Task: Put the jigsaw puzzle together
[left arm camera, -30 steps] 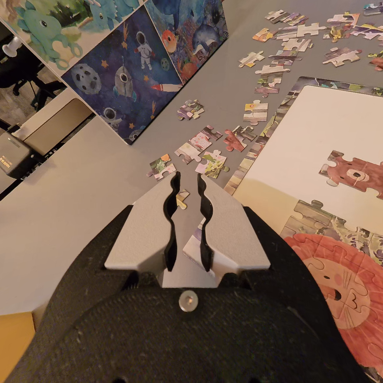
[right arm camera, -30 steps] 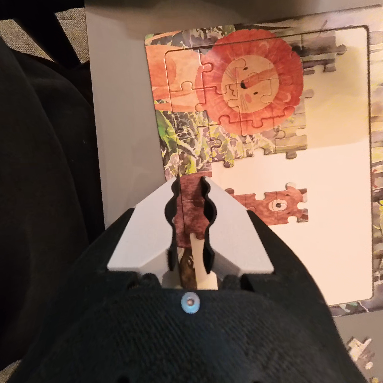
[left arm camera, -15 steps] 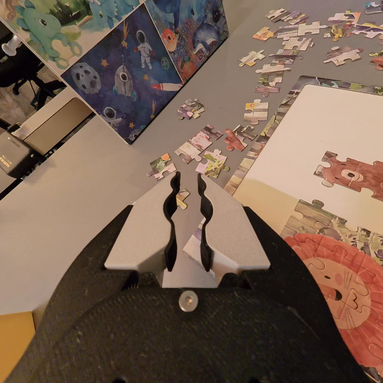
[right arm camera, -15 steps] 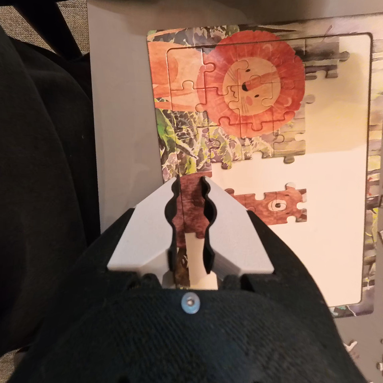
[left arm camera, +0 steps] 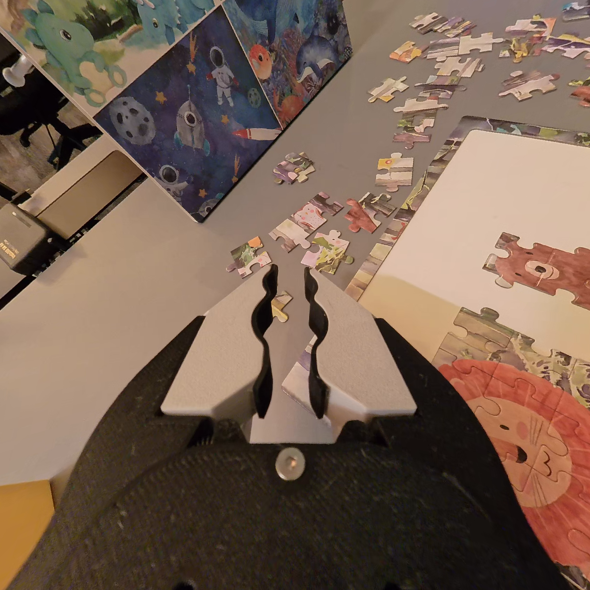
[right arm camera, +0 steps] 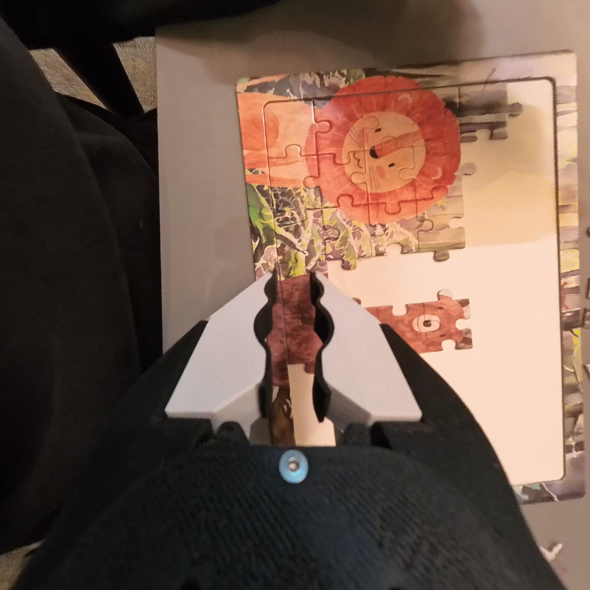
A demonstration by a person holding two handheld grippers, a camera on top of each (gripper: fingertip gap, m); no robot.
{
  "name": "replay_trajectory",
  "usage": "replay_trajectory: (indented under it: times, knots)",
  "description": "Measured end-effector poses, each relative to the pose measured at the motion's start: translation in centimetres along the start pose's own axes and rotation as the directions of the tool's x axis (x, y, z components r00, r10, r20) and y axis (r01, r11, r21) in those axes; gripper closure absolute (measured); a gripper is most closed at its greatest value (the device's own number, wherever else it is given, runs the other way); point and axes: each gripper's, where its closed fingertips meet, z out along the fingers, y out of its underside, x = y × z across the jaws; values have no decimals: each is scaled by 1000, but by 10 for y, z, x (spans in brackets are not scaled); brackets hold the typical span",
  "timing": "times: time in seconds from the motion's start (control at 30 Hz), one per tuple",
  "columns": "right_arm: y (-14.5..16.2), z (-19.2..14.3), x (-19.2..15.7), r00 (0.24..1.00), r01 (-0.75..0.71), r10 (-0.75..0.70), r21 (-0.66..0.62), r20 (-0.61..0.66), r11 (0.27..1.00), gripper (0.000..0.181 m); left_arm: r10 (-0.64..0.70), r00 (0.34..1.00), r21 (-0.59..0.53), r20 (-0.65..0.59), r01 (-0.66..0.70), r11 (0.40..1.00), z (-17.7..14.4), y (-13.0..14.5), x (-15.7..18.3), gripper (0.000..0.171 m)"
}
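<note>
The puzzle tray [left arm camera: 479, 191] lies on the grey table, also in the right wrist view [right arm camera: 447, 399]. A finished lion section [left arm camera: 526, 447] [right arm camera: 383, 153] fills one end. A brown bear strip [left arm camera: 542, 271] [right arm camera: 424, 322] lies apart on the white base. My left gripper [left arm camera: 289, 271] hovers by the tray's corner, jaws slightly apart and empty, over a small loose piece [left arm camera: 281, 306]. My right gripper [right arm camera: 292, 276] is over the tray's edge, jaws slightly apart. Brown pieces [right arm camera: 297, 319] lying in the tray show between them.
Several loose pieces [left arm camera: 329, 252] are scattered on the table left of and beyond the tray. Picture boards [left arm camera: 191, 127] stand at the back left. A black device [left arm camera: 19, 242] sits off the table edge. A person's dark clothing [right arm camera: 64, 255] borders the table.
The right wrist view has pulled back and tilted, so the lion sits lower in frame. The bear strip has shifted slightly in the left wrist view. The left gripper has not moved.
</note>
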Motion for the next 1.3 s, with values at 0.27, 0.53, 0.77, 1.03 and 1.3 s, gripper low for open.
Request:
replay_trajectory:
  times: [0.27,0.53,0.77,1.03,1.3]
  knots:
    - [-12,0,7,1000,-26,25,76,16,997,178,-1,1000,2,-1,1,1000,0,0,0,156]
    - [-8,10,11,999,-36,36,54,10,998,181,1,1000,0,-1,-1,1000,0,0,0,156]
    - [-7,13,5,999,-24,23,44,32,999,181,1,1000,-1,-1,-1,1000,0,0,0,156]
    - [-2,7,10,998,-54,54,58,13,997,181,2,1000,-2,-1,-2,1000,0,0,1,156]
    - [-3,1,14,995,-97,96,113,6,989,181,0,1000,-5,-1,0,1000,1,1,0,156]
